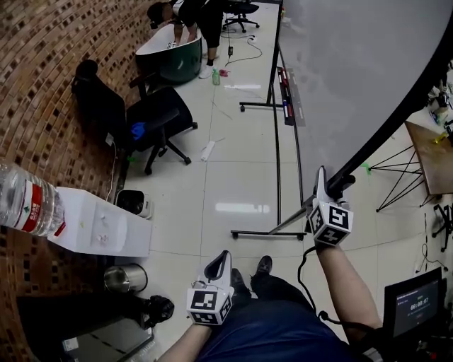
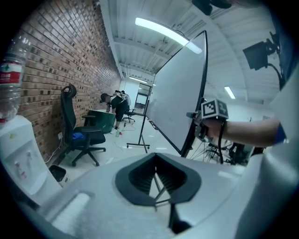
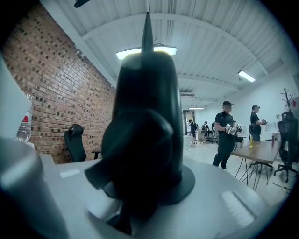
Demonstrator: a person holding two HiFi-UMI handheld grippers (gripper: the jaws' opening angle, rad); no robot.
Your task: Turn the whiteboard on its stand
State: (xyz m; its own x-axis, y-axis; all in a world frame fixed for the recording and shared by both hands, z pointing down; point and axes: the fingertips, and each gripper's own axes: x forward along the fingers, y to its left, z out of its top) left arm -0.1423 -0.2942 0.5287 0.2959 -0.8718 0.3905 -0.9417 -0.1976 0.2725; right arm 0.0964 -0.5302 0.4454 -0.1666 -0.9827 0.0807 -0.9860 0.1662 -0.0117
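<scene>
The large whiteboard (image 1: pixel 354 71) hangs tilted on its black stand (image 1: pixel 276 162), with its dark frame edge (image 1: pixel 396 120) running down toward me. My right gripper (image 1: pixel 324 181) is shut on the lower end of that frame edge. In the right gripper view the black frame (image 3: pixel 147 93) fills the space between the jaws. The left gripper view shows the whiteboard (image 2: pixel 175 102) leaning, with the right gripper (image 2: pixel 202 122) at its edge. My left gripper (image 1: pixel 222 259) is low by my legs, away from the board. It is shut with nothing in it (image 2: pixel 158 186).
The stand's feet (image 1: pixel 265 232) rest on the glossy floor and a marker tray (image 1: pixel 287 95) runs along the board. At the left are a black office chair (image 1: pixel 152 120), a water dispenser (image 1: pixel 99 226) and a bin (image 1: pixel 126 277). A wooden table (image 1: pixel 432 155) stands to the right. People stand at the far end (image 1: pixel 202 18).
</scene>
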